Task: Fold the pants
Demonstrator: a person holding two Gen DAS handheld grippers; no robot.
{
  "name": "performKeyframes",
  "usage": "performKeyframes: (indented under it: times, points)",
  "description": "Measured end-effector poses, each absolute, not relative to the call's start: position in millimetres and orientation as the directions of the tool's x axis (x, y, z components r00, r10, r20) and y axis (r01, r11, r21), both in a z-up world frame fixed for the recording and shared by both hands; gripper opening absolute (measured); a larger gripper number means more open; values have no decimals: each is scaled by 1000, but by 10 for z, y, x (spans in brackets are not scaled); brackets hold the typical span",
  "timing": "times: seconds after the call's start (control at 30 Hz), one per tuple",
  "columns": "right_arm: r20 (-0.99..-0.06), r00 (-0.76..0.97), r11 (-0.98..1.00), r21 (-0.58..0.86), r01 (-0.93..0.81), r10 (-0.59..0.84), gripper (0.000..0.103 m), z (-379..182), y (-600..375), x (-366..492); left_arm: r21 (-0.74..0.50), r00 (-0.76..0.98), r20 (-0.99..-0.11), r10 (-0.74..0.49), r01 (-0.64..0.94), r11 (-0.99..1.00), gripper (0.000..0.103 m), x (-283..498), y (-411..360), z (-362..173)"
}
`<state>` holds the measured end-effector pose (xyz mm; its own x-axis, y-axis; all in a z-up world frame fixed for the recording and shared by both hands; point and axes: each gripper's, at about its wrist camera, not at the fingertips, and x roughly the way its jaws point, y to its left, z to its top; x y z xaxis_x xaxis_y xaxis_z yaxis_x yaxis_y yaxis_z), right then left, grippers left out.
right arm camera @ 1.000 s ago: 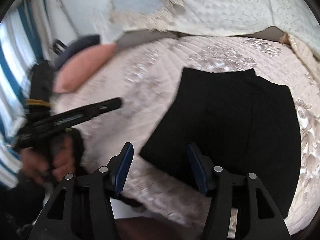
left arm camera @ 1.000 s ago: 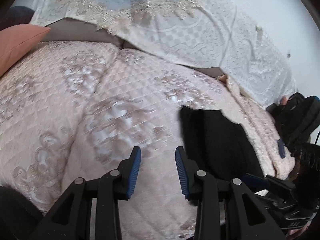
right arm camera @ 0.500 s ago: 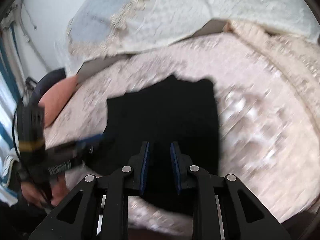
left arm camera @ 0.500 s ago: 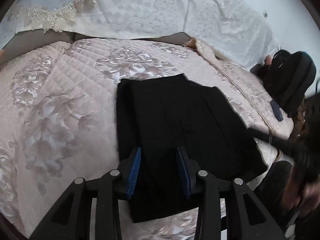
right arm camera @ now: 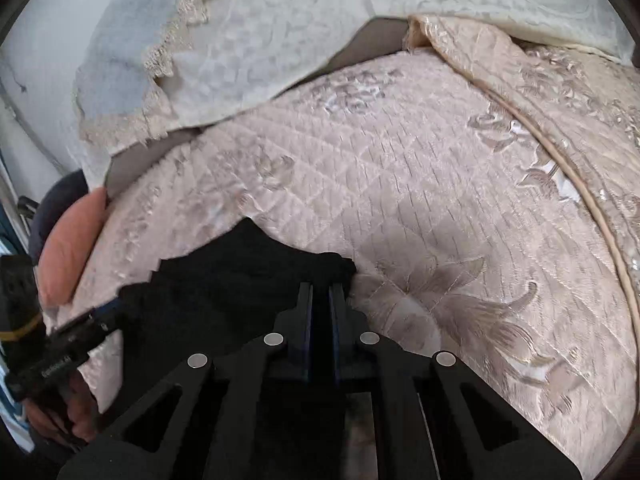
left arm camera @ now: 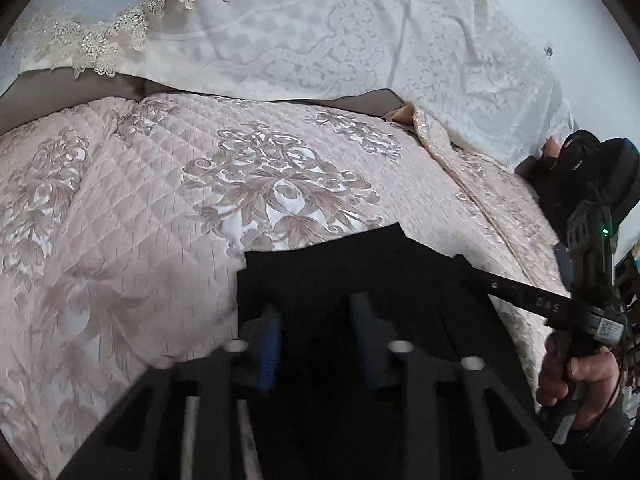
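Observation:
The folded black pants (left arm camera: 360,276) lie on the pink quilted bedspread (left arm camera: 140,220). My left gripper (left arm camera: 316,320) is low over the pants, jaws open with black cloth between and under the blue pads. In the right wrist view the pants (right arm camera: 240,280) bunch up at their far edge. My right gripper (right arm camera: 321,304) is shut on the pants' right corner. Its body also shows in the left wrist view (left arm camera: 520,300), reaching into the pants' right edge.
A white lace cover (left arm camera: 320,40) drapes the headboard behind the bedspread. A salmon pillow (right arm camera: 72,248) lies at the bed's left side. A black backpack (left arm camera: 580,184) sits off the bed's right edge.
Both grippers have moved down onto the pants. The right gripper has closed from wide open to shut on the cloth, and the pants' far edge has bunched. The left stays open.

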<state>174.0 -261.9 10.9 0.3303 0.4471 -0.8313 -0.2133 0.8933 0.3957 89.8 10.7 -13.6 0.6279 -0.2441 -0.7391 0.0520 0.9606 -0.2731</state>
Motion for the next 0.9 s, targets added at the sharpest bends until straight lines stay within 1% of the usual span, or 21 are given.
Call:
performKeyframes:
  times: [0.03, 0.1, 0.23, 0.3, 0.37, 0.43, 0.47, 0.5, 0.67, 0.77, 0.9]
  points:
    - [-827, 337, 893, 399, -210, 449, 6, 97, -2651, 1722, -264, 630, -740, -234, 48, 963, 21, 910, 105, -150]
    - [-814, 360, 890, 422, -173, 456, 5, 56, -2767, 1709, -290, 631, -732, -257, 53, 955, 20, 932, 136, -175]
    - [-795, 373, 875, 466, -129, 478, 6, -5, -2873, 1704, -270, 636, -729, -252, 72, 960, 20, 937, 117, -192]
    - [-799, 374, 880, 456, -132, 470, 9, 51, -2841, 1689, -272, 630, -734, -254, 70, 960, 21, 952, 128, -187]
    - [-798, 401, 892, 424, -159, 450, 10, 217, -2802, 1619, -295, 632, -726, -270, 68, 953, 24, 906, 168, -115]
    - [-778, 440, 894, 395, -212, 448, 15, 408, -2775, 1477, -291, 651, -712, -265, 70, 954, 23, 799, 197, -24]
    - [-766, 455, 891, 389, -235, 454, 21, 490, -2772, 1388, -279, 662, -706, -252, 67, 958, 23, 725, 207, 16]
    - [-755, 461, 884, 386, -262, 466, 22, 577, -2772, 1253, -270, 671, -700, -243, 66, 961, 22, 637, 211, 56]
    - [-778, 447, 891, 321, -320, 441, 22, 675, -2729, 701, -262, 680, -685, -261, 104, 959, 22, 216, 152, 190]
    - [-788, 427, 888, 323, -327, 444, 22, 656, -2690, 440, -250, 678, -678, -283, 149, 957, 23, -42, 32, 234]
    - [-793, 409, 874, 301, -380, 451, 22, 617, -2557, 185, -219, 652, -693, -306, 214, 952, 23, -313, -149, 165]
